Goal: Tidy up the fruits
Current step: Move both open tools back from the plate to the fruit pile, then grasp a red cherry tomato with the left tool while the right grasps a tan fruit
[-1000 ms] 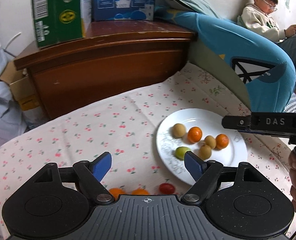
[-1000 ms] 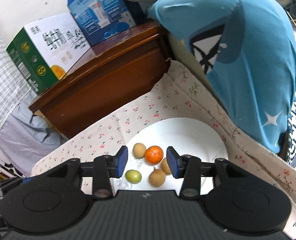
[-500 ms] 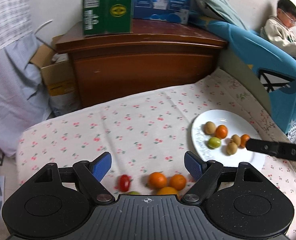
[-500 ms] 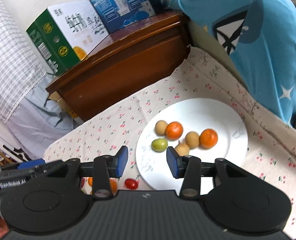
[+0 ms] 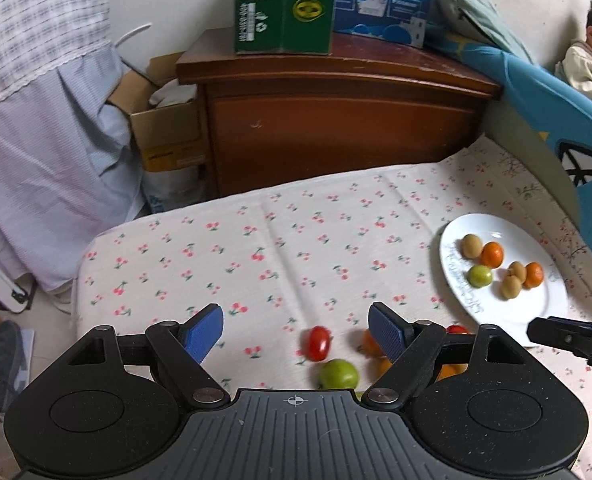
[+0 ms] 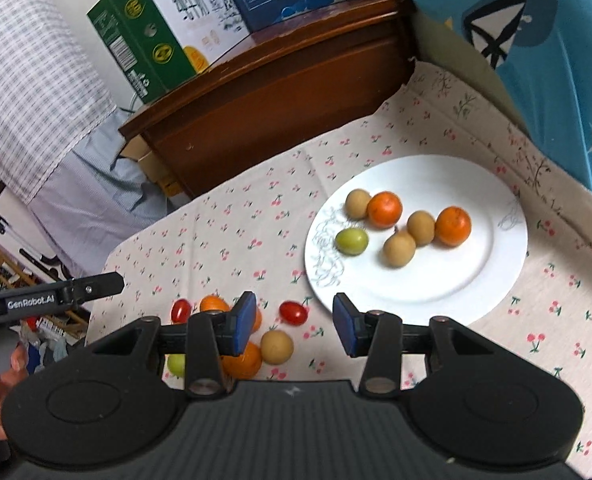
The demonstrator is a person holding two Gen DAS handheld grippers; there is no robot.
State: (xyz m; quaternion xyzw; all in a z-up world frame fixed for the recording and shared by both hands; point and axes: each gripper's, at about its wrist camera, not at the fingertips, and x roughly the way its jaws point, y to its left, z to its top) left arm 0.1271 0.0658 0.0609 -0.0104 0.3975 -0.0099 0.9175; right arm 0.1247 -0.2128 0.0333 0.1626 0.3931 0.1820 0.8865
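Lying between left tongs [image 5: 296,330]: tomato [image 5: 318,343]

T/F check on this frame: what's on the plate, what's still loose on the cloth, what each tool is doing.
1. The white plate holds six fruits. True.
2. Both cherry tomatoes are on the plate. False: one cherry tomato and the other lie on the cherry-print cloth.
3. The right tool grips an orange. False: nothing sits between its pads.
4. The left tool is open and empty. True.
5. A green fruit lies loose on the cloth near the left tool. True.
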